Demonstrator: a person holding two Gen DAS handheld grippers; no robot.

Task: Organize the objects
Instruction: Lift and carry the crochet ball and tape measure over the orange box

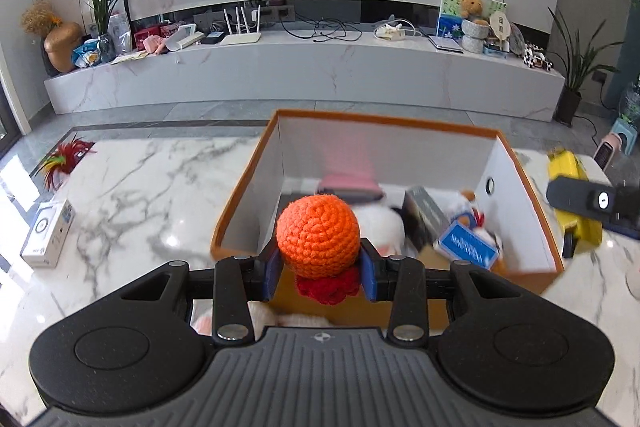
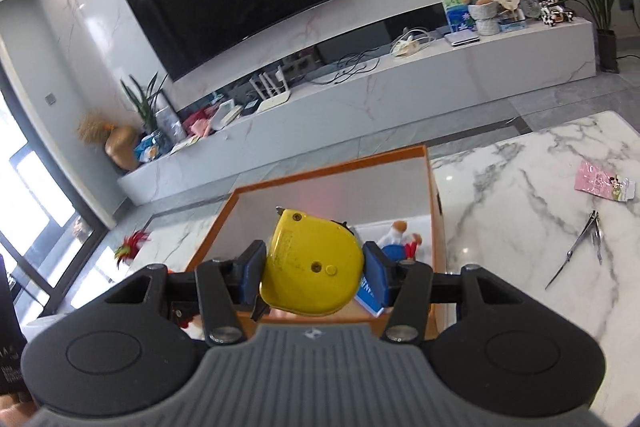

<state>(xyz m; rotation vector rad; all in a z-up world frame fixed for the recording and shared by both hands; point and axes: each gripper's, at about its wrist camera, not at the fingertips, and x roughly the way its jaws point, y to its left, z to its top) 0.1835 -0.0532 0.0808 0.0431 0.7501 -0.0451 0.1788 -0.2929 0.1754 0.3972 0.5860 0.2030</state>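
Gripping an orange ball, the left gripper hangs over the box. The right gripper clamps a yellow tape measure above it.

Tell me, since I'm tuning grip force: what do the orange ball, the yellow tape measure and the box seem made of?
Orange ball: crocheted yarn, matte; stitch rows show, likely soft. Yellow tape measure: hard glossy plastic by its smooth moulded shell and screw holes. Box: probably cardboard, with thin flat white walls and an orange edge.

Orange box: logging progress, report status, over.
Left gripper shut on orange crocheted ball. Right gripper shut on yellow tape measure. Both above orange-rimmed cardboard box, partly filled. Nothing blocking.
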